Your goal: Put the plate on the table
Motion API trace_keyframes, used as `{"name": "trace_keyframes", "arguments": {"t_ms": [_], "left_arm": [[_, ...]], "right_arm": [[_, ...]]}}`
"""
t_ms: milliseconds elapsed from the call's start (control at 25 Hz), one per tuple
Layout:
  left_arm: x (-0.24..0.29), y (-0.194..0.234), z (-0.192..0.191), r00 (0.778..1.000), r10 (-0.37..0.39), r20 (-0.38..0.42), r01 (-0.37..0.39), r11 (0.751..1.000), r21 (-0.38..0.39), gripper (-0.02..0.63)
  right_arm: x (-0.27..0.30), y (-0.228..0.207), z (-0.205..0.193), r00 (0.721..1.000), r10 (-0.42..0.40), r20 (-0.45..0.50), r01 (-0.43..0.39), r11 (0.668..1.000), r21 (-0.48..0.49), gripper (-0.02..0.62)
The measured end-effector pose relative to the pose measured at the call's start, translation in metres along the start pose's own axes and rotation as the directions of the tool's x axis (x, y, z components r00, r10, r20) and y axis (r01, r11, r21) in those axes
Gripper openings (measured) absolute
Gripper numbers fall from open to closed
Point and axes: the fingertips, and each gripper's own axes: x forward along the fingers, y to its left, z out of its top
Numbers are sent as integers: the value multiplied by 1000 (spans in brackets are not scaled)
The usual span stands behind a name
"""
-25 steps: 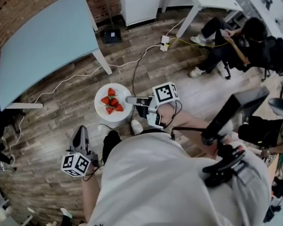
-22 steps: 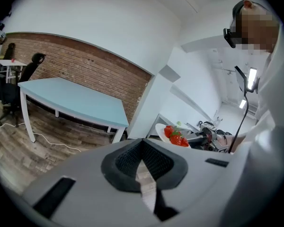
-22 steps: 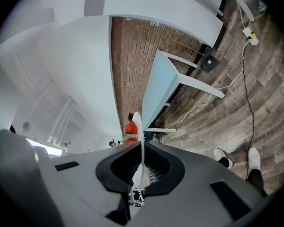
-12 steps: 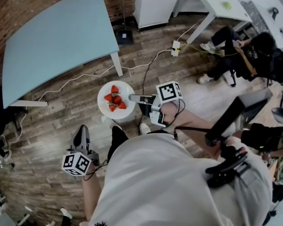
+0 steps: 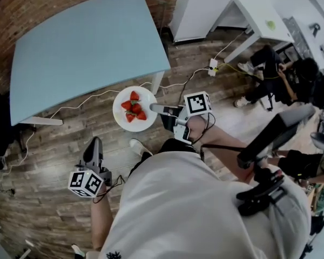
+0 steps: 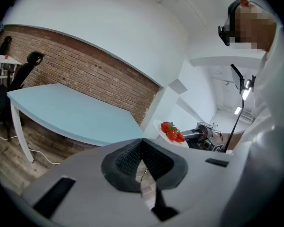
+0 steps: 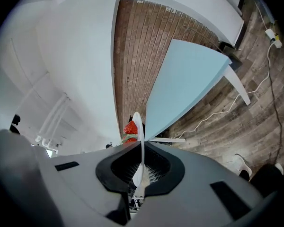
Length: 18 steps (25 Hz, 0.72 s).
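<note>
A white plate (image 5: 121, 115) with several strawberries (image 5: 134, 108) hangs in the air, just off the near right corner of the light blue table (image 5: 86, 47). My right gripper (image 5: 154, 108) is shut on the plate's right rim. In the right gripper view the plate (image 7: 140, 141) shows edge-on between the jaws, with the strawberries (image 7: 129, 129) to its left. My left gripper (image 5: 93, 150) is held low at my left side, shut and with nothing in it. The left gripper view shows the plate (image 6: 162, 130) beyond the table (image 6: 71, 112).
White cables (image 5: 75, 99) and a power strip (image 5: 211, 66) lie on the wooden floor. A white desk (image 5: 259, 18) stands at the back right, with a seated person (image 5: 281, 77) next to it. A brick wall (image 6: 85, 72) runs behind the table. A tripod leg (image 5: 270, 136) is at my right.
The plate and my right gripper have come closer to the blue table's corner; the table now fills more of the head view. My left gripper has stayed low at my side.
</note>
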Motion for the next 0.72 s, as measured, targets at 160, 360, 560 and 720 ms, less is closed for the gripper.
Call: {"name": "trace_keyframes", "arguments": {"t_ms": [160,360,560,720], "left_arm": [[-5,45,15,1000,-1,-17,1,1000,12,0],[-20,26,-4,999,27,26,-28,998,49,0],[-43,11,-33,995,69,69,-72,997,42,0],[-49,26,-34,987,126,104,-131,991,42,0]], "right_arm": [[55,19,12,1000,14,-18,-15,1000,-8,17],[55,19,9,998,50,-40,-51,998,-24,17],[52,7,9,996,75,-41,-77,996,-44,17],[77,-5,34,995,82,-60,-85,995,-52,17]]}}
